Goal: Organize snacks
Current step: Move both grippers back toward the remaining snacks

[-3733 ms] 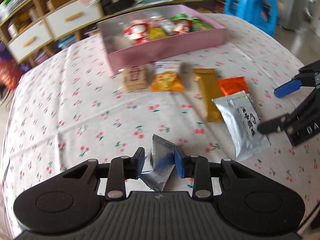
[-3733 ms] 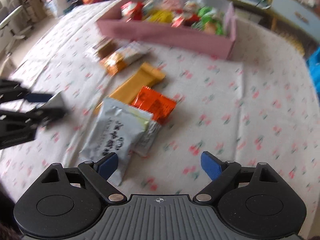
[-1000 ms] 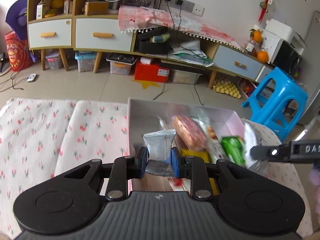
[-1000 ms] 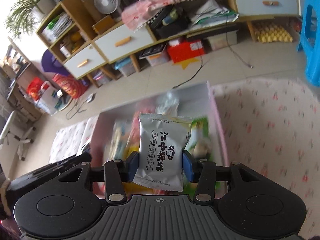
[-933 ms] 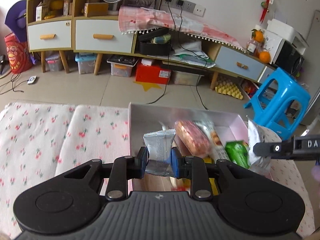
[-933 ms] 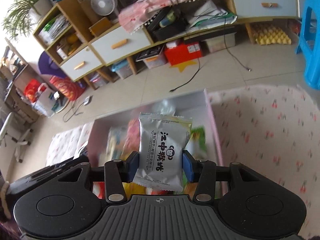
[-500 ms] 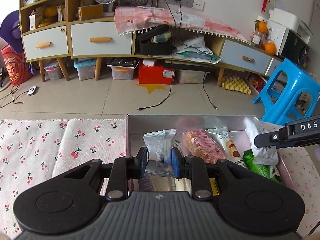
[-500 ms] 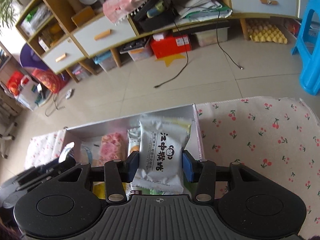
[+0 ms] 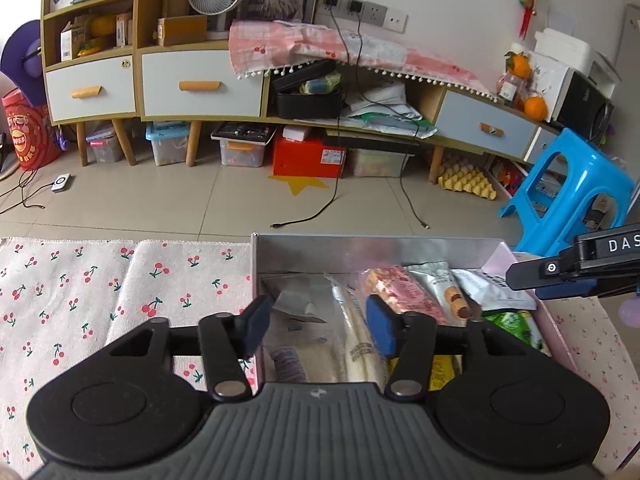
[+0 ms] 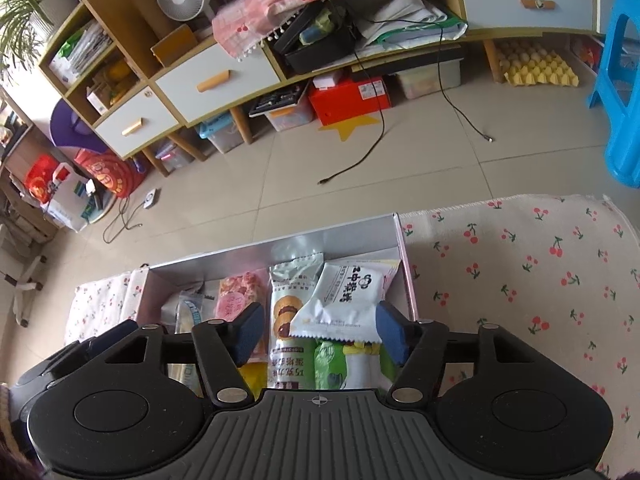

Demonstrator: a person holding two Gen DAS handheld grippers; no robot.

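Both your tongs hang open and empty over the pink box (image 10: 408, 276). Your right gripper (image 10: 320, 334) has the white packet (image 10: 344, 300) lying loose at twelve o'clock, its long axis tilted toward one o'clock. Your left gripper (image 9: 314, 324) has the small silver packet (image 9: 296, 306) at eleven o'clock, against the box's left wall. Both snacks lie inside; you probably go back for the rest, out of view.

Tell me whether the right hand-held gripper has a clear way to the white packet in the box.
Probably yes. The right hand-held gripper is open just over the white packet, which lies on top of the other snacks at the right end of the box. Nothing covers it; the box wall is close beside it.
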